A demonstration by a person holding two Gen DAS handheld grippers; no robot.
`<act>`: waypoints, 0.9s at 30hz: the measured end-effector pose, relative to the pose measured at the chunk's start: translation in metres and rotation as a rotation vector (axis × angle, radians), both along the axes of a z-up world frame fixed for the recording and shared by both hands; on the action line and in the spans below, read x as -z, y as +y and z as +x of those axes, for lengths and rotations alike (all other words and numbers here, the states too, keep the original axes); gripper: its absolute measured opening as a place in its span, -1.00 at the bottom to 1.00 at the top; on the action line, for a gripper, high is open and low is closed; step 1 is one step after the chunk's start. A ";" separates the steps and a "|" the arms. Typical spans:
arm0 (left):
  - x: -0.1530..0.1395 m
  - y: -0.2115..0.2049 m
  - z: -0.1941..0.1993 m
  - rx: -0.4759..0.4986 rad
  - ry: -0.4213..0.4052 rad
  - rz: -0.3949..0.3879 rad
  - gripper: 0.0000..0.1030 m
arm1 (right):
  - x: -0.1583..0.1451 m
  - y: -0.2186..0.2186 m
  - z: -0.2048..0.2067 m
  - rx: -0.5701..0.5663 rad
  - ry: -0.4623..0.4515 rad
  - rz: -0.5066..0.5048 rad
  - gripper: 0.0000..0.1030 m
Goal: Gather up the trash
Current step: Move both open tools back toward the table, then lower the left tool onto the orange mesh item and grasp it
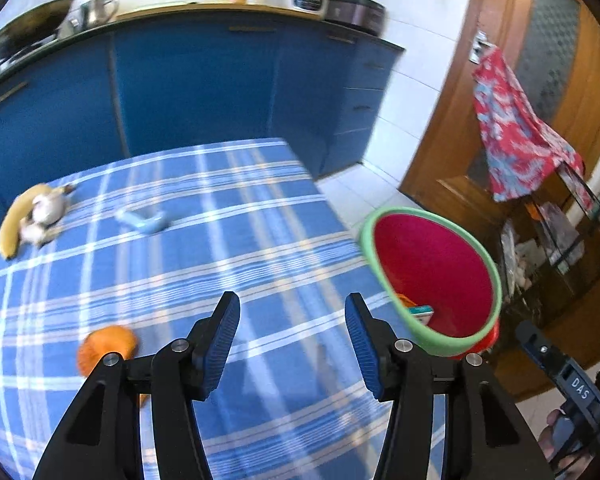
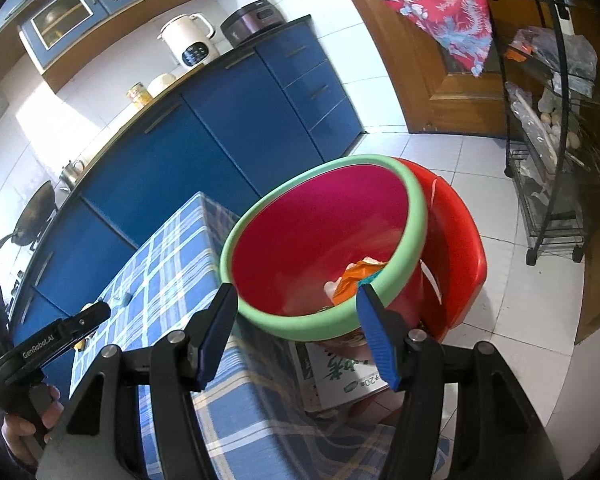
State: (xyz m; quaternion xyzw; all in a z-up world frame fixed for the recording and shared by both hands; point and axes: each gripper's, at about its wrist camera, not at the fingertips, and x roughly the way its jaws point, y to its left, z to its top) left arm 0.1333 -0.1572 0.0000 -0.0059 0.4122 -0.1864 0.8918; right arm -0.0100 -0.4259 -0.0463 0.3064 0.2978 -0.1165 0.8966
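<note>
A red bin with a green rim [image 1: 432, 276] [image 2: 324, 240] stands beside the right edge of the blue checked table [image 1: 188, 256]. Orange and white scraps [image 2: 354, 278] lie inside it. On the table lie a banana peel with whitish scraps [image 1: 32, 216], a pale blue wrapper [image 1: 144, 220] and an orange peel [image 1: 106, 346]. My left gripper [image 1: 292, 320] hovers open over the table with nothing between its fingers, the orange peel to its left. My right gripper [image 2: 296, 312] hangs open and empty in front of the bin's near rim.
Blue kitchen cabinets [image 1: 204, 84] carry a wok [image 1: 24, 32], a white kettle [image 2: 188, 42] and a cooker. A red chair [image 2: 456, 248] and a cardboard box [image 2: 340, 372] sit by the bin. A wooden door with a red cloth [image 1: 512, 128] and a wire rack [image 2: 552, 140] stand at right.
</note>
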 end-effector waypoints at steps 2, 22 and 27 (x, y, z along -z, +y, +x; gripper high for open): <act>0.002 0.011 0.001 -0.029 0.006 -0.002 0.12 | -0.001 0.005 0.001 -0.013 0.004 0.003 0.23; 0.042 0.108 0.013 -0.279 0.084 0.046 0.16 | -0.005 0.031 0.006 -0.065 0.024 -0.018 0.24; 0.059 0.117 0.021 -0.301 0.129 0.060 0.16 | -0.004 0.037 0.009 -0.077 0.032 -0.023 0.24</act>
